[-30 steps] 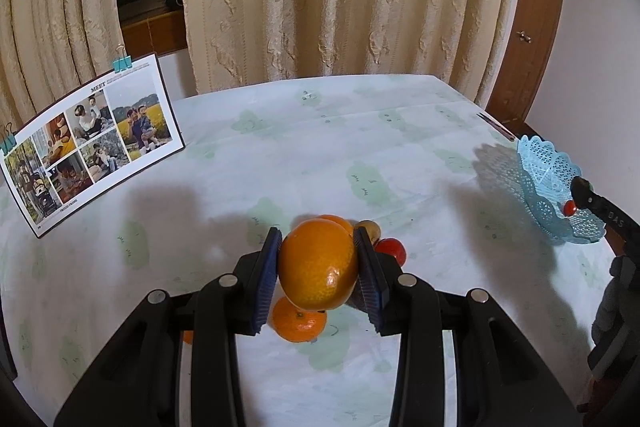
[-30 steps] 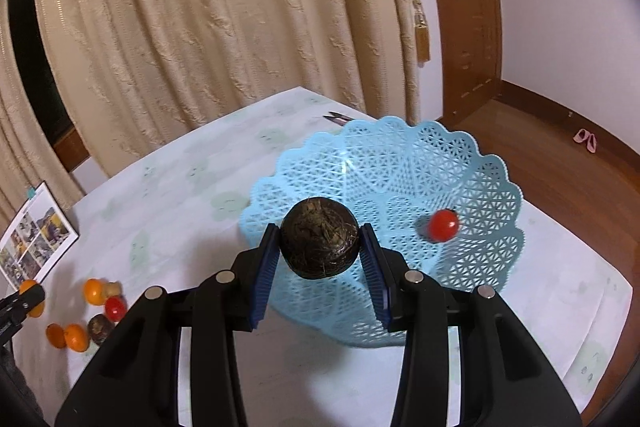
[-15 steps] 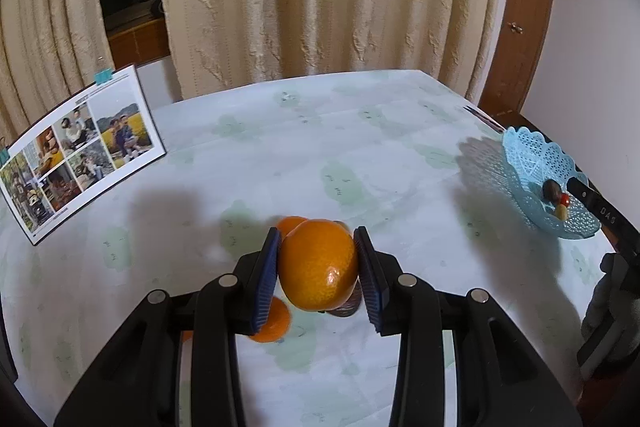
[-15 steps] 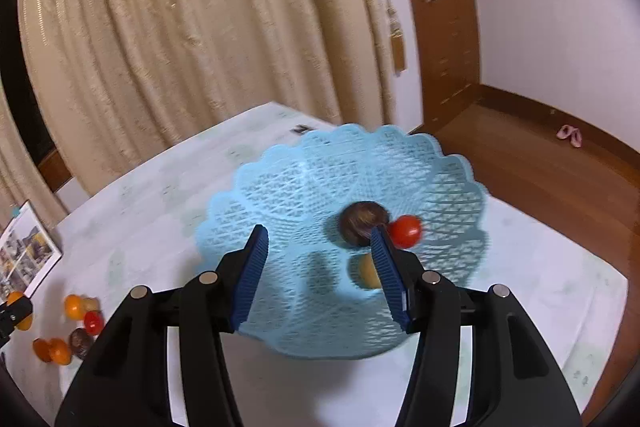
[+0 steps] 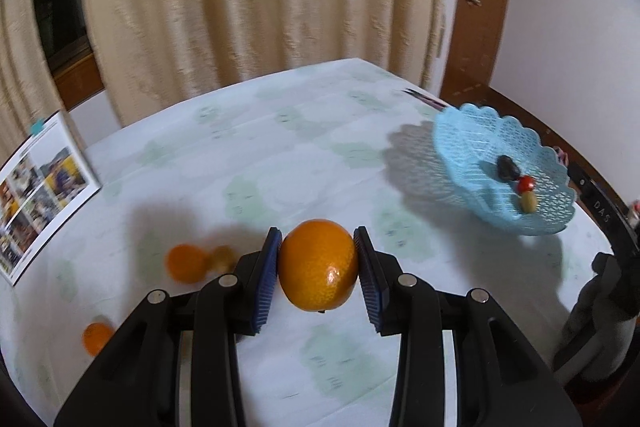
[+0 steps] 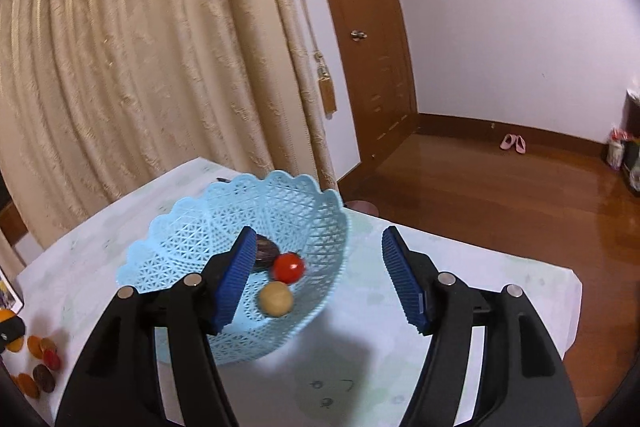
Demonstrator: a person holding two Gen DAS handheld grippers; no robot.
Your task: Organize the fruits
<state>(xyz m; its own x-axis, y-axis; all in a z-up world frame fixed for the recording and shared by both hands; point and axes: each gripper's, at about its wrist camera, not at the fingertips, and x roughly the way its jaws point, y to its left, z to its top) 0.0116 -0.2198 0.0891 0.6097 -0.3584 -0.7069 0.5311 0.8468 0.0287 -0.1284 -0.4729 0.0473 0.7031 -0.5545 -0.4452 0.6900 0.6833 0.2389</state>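
Between the two blue ribbed pads of your left tool (image 5: 317, 269) sits a large round orange fruit (image 5: 318, 266); both pads press against its sides and it is held clear above the worktop (image 5: 280, 147), a surface covered by a white cloth with a pale green print. Behind and to the left of that tool, a smaller orange fruit (image 5: 185, 262) and a blurred yellowish fruit (image 5: 222, 257) lie on the cloth touching or nearly touching; motion blur prevents a firmer reading. Another small orange fruit (image 5: 96, 337) lies nearer the left edge. A photo collage board (image 5: 38, 197) stands tilted at the far left of the worktop.

Your right tool (image 6: 316, 277) is spread wide, with nothing between its pads. It hangs above the near right part of a light blue perforated plastic basket with a scalloped rim (image 6: 176, 227). Its left pad (image 6: 236, 279) overlaps the basket interior in the right wrist view, and its right pad (image 6: 404, 283) lies outside the rim, over the cloth.

Inside the basket you can see three items grouped together: a dark brown round fruit (image 6: 266, 251), a small red tomato (image 6: 289, 267) just beside it, and a pale yellow round fruit (image 6: 275, 299) nearest the camera. The basket stands near the worktop's right corner, well apart from the loose fruit pile (image 6: 38, 367) at the far left.

Cream curtains (image 6: 140, 67) hang behind the worktop, and a brown wooden door (image 6: 360, 39) stands to their right.
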